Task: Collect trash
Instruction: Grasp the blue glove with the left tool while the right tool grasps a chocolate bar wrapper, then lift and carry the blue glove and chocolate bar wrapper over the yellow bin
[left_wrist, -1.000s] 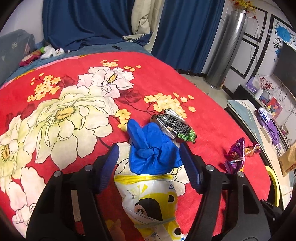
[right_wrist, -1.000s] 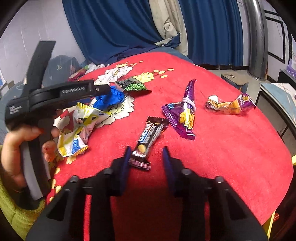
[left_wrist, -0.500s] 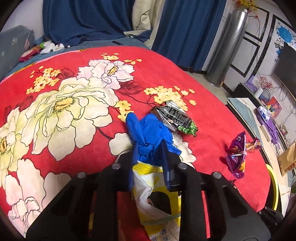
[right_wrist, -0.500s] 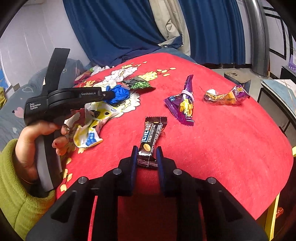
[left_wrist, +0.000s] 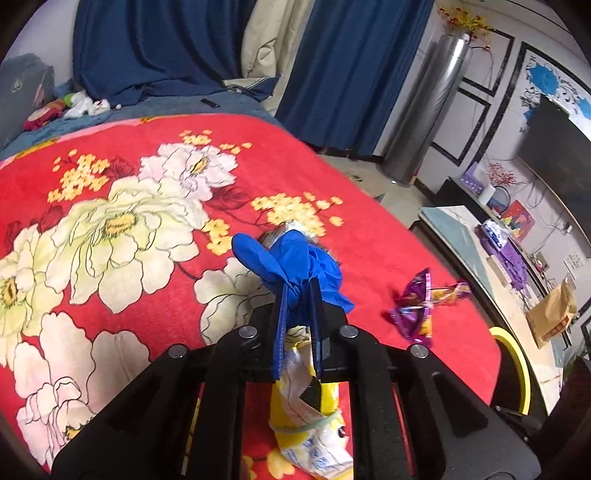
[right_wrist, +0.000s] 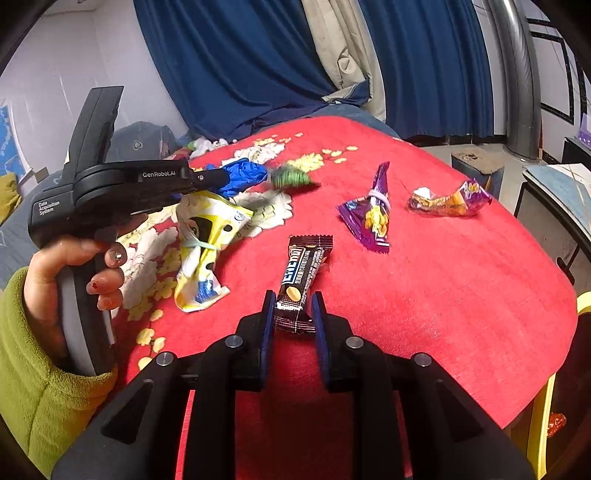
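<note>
The left gripper (left_wrist: 298, 295) had its jaws closing on the crumpled blue glove (left_wrist: 295, 264), the pads already pressing into the bunched rubber so that the glove bulged out ahead of the fingertips. Just under that gripper lay a yellow-and-white snack bag (right_wrist: 201, 247), tied round its middle with a pale band, on the red floral blanket (left_wrist: 110, 221). From the right-hand camera I could see the person's left hand (right_wrist: 74, 273), in a green sleeve (right_wrist: 33, 387), wrapped around the handle of that tool.

The right gripper (right_wrist: 293, 310) was clamped on the near end of a dark brown chocolate bar wrapper (right_wrist: 303, 280), one pad on each long edge, the rest of the bar stretching away from it over the red cover.

Further out on the blanket, well apart from both tools, a purple wrapper (right_wrist: 369, 214) lay knotted round its waist, and beside it to the right an orange-and-purple wrapper (right_wrist: 448, 199) near the edge. A green-and-black packet (right_wrist: 291, 177) sat just beyond the glove, blurred, so I could not tell whether it rested on the blanket
</note>
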